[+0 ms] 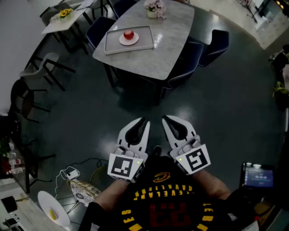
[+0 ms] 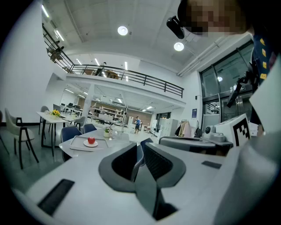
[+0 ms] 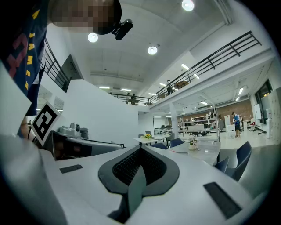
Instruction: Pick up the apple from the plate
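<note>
A red apple (image 1: 128, 34) sits on a small white plate (image 1: 123, 41) in a grey tray (image 1: 110, 45), on the marble table (image 1: 167, 40) far ahead of me. The left gripper view shows the same apple (image 2: 91, 140) on its plate (image 2: 91, 144), small and distant at the left. My left gripper (image 1: 145, 121) and right gripper (image 1: 165, 118) are held side by side close to my body, over the dark floor and well short of the table. Both are shut with nothing in them. The right gripper (image 3: 140, 149) faces the table, but its view does not show the apple.
Blue chairs (image 1: 212, 43) surround the table, and a flower vase (image 1: 154, 9) stands at its far end. A second table with yellow flowers (image 1: 63, 13) and white chairs (image 1: 47, 65) are at the left. Cables (image 1: 72, 173) lie on the floor at the lower left.
</note>
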`<state>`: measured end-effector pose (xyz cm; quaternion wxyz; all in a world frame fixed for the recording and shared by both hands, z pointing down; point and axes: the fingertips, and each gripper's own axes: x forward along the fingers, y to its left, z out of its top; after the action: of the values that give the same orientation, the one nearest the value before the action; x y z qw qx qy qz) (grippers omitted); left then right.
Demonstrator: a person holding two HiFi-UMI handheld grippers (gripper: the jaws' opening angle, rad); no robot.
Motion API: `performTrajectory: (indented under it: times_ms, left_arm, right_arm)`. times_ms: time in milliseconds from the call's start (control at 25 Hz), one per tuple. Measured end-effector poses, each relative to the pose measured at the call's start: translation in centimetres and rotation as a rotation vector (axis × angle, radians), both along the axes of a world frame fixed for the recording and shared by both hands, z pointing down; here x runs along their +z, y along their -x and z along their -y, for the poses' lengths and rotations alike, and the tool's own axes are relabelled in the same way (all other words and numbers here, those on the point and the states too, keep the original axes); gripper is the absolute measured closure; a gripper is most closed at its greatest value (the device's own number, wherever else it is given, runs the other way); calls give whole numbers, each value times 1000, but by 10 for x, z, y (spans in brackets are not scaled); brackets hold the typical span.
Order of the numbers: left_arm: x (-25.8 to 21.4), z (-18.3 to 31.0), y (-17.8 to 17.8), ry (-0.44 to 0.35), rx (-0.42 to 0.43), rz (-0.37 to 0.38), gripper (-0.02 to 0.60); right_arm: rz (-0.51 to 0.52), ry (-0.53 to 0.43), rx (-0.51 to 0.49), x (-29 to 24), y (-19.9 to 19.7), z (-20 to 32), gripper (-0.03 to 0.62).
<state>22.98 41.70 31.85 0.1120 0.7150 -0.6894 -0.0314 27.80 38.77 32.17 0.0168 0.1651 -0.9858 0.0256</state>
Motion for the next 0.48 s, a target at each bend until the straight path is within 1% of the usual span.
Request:
performTrajectory:
  times_ms: [120,280,480]
  left_arm:
    - [6,-5,6,26,-1,-14,526]
    - [9,5,28,49,-19,-35,526]
    - [5,33,61,21,-3,-33,526]
  right_arm:
    - [-2,1,7,-2,6,0,588]
    - [19,19,12,-2,25,9,588]
    - [26,18,27,-1,58,36,588]
